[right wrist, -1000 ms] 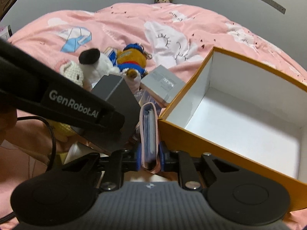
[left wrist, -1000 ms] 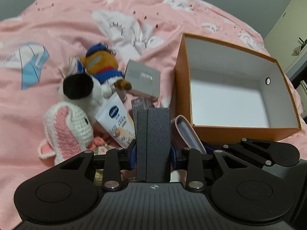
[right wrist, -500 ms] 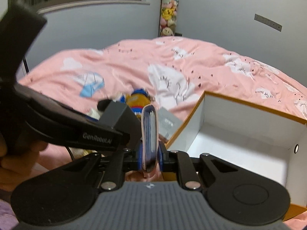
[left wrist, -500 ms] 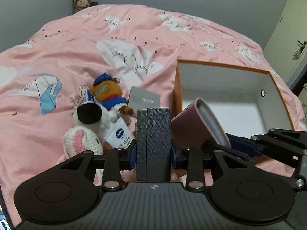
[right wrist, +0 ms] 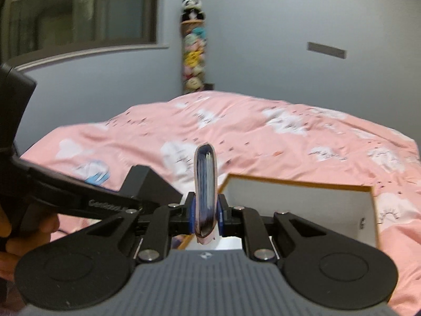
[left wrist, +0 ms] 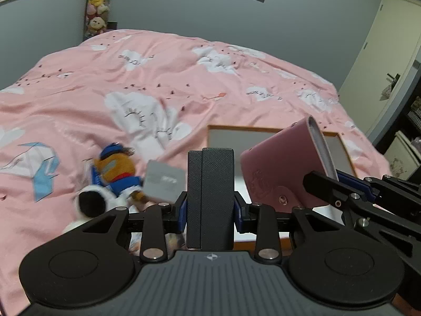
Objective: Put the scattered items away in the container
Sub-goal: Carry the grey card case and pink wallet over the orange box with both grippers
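Pink duvet (left wrist: 163, 84) with white cloud faces covers the bed. Left wrist view: scattered on it at lower left lie an orange plush in a blue cap (left wrist: 115, 168), a white plush with a black ear (left wrist: 92, 204), blurred, and a flat grey box (left wrist: 164, 183) just beside them. Orange-rimmed box (left wrist: 265, 128), white inside, sits open on the duvet to the right, its near part hidden behind both tools. Left gripper (left wrist: 210, 209): jaws pressed against the sides of an upright dark textured case (left wrist: 210, 197), held above the bed. Pink leather wallet (left wrist: 285, 168) hangs to the right over the orange-rimmed box, pinched in the right gripper (left wrist: 342, 181). Column of plush toys (left wrist: 96, 8) stands in the far corner.

Right wrist view: right gripper (right wrist: 206, 217) jaws clamp the pink leather wallet (right wrist: 205, 192) edge-on, card edges showing, above the near left corner of the orange-rimmed box (right wrist: 294, 181). Dark textured case (right wrist: 147, 187) shows at left in the left gripper; its jaws are hard to make out from here. Image somewhat blurred. Window (right wrist: 79, 10) on the far wall, upper left.
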`<state>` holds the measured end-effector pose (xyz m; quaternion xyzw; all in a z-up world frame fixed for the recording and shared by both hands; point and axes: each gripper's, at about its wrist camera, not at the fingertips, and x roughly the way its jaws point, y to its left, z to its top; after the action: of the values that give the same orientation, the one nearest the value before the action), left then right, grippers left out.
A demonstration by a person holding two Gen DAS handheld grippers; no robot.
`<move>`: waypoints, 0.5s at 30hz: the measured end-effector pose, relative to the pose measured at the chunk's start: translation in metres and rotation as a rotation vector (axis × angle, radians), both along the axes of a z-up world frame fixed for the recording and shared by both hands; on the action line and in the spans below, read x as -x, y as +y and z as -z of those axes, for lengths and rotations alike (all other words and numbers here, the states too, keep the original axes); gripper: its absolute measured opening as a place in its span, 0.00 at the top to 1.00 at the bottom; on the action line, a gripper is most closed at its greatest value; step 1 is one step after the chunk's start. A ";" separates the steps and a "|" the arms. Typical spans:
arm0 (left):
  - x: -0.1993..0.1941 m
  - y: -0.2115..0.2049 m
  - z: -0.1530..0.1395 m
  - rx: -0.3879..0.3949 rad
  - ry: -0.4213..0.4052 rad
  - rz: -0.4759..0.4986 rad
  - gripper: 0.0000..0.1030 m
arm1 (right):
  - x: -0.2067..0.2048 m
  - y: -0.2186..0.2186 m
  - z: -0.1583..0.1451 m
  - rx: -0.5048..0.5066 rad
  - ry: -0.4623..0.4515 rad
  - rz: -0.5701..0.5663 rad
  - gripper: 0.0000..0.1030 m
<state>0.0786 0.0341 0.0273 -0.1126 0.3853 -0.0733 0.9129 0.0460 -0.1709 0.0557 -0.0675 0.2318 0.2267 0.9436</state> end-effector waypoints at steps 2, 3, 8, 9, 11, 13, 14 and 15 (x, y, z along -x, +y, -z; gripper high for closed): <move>-0.009 -0.006 0.000 0.008 0.002 0.015 0.63 | -0.007 -0.005 0.000 0.001 -0.005 0.033 0.84; -0.014 -0.011 0.001 0.007 0.003 0.024 0.63 | -0.010 -0.007 0.001 0.004 -0.007 0.048 0.84; -0.037 -0.031 0.013 -0.008 0.031 0.057 0.63 | -0.028 -0.012 0.014 0.030 0.001 0.109 0.84; -0.042 -0.035 0.017 -0.008 0.040 0.064 0.63 | -0.032 -0.013 0.018 0.035 0.008 0.117 0.84; -0.050 -0.040 0.022 -0.005 0.058 0.074 0.63 | -0.040 -0.015 0.026 0.044 0.030 0.134 0.84; -0.060 -0.044 0.030 -0.001 0.085 0.086 0.63 | -0.047 -0.017 0.032 0.047 0.055 0.144 0.84; -0.064 -0.046 0.034 0.001 0.103 0.090 0.63 | -0.050 -0.018 0.035 0.046 0.069 0.147 0.84; -0.069 -0.048 0.039 0.002 0.121 0.094 0.63 | -0.053 -0.018 0.039 0.045 0.082 0.148 0.84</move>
<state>0.1475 -0.0138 -0.0115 -0.0997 0.4446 -0.1095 0.8834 0.0995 -0.1884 0.0171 -0.0618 0.2797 0.1537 0.9457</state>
